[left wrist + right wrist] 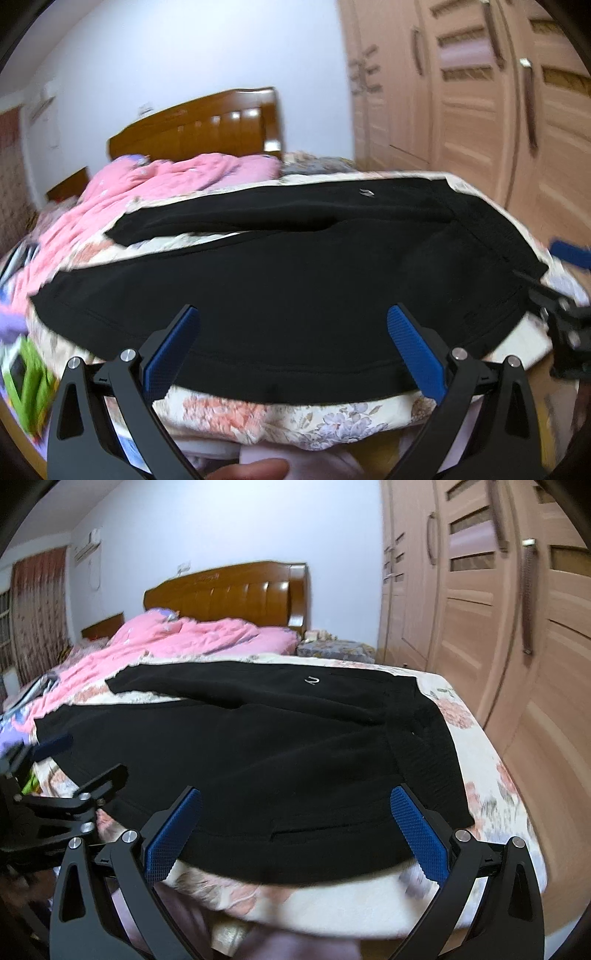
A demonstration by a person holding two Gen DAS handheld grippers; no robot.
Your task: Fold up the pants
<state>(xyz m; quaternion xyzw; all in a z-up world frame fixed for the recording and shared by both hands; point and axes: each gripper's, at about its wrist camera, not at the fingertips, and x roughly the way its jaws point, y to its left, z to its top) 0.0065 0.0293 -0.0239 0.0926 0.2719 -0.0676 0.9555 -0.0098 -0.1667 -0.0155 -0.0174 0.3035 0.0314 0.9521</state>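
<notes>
Black pants (pixel 288 288) lie spread flat across the floral bedsheet, waistband to the right, both legs reaching left; a small white logo shows on the far leg. They also fill the right wrist view (pixel 288 753). My left gripper (pixel 293 314) is open and empty, hovering over the near leg's front edge. My right gripper (pixel 295 797) is open and empty above the near edge by a pocket slit. The right gripper shows at the right edge of the left wrist view (pixel 565 295), and the left gripper at the left of the right wrist view (pixel 55 775).
A pink quilt (pixel 173 642) is bunched at the far left of the bed below a wooden headboard (pixel 229 590). Wardrobe doors (pixel 498 627) stand close along the right side. The floral bedsheet (pixel 491 760) ends at the bed's near and right edges. Green items (pixel 29 376) lie at left.
</notes>
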